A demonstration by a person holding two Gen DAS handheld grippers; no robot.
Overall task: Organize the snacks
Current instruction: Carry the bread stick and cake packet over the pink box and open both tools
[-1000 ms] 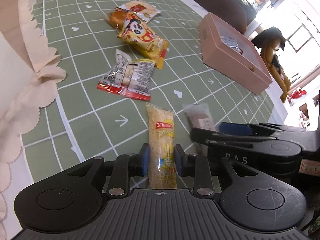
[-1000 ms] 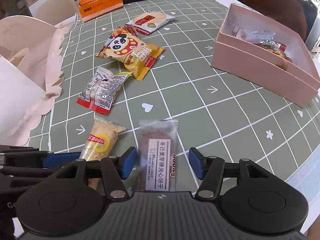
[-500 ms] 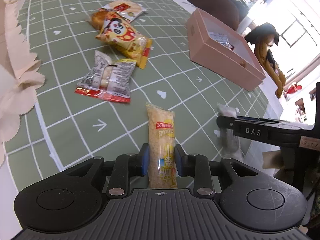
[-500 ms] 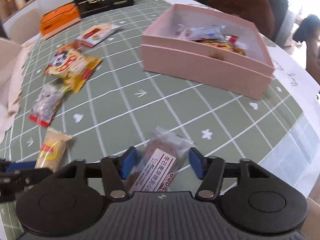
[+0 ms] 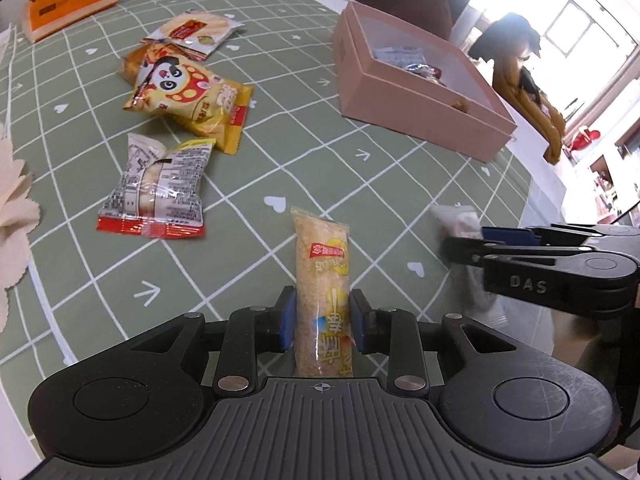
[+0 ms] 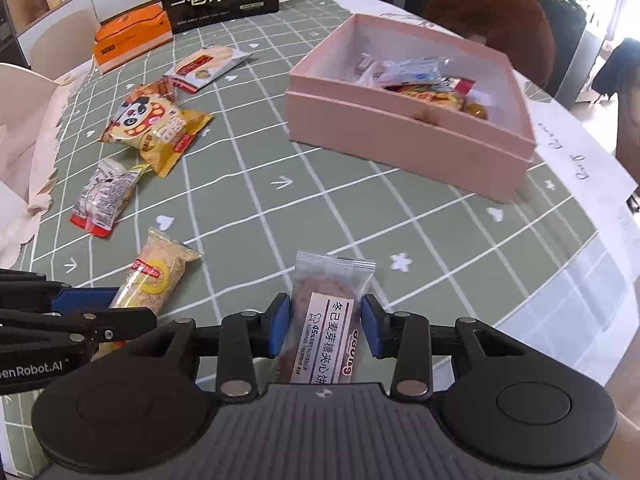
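Only right wrist view shows pink box [image 6: 404,148] contents.

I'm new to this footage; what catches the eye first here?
Each gripper grips a snack: the left gripper a yellow crumb bar, the right gripper a clear biscuit packet. Beyond them sits an open pink box holding snacks, right of the panda bag.

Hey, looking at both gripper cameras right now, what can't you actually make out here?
- Pink box contents: left wrist view, near wall hides most.
- Biscuit packet: left wrist view, blurred, partly behind the right gripper.
- Rice-cracker stick: right wrist view, lower end hidden by the left gripper.
- Small print on the silver wrapped bun: too small.
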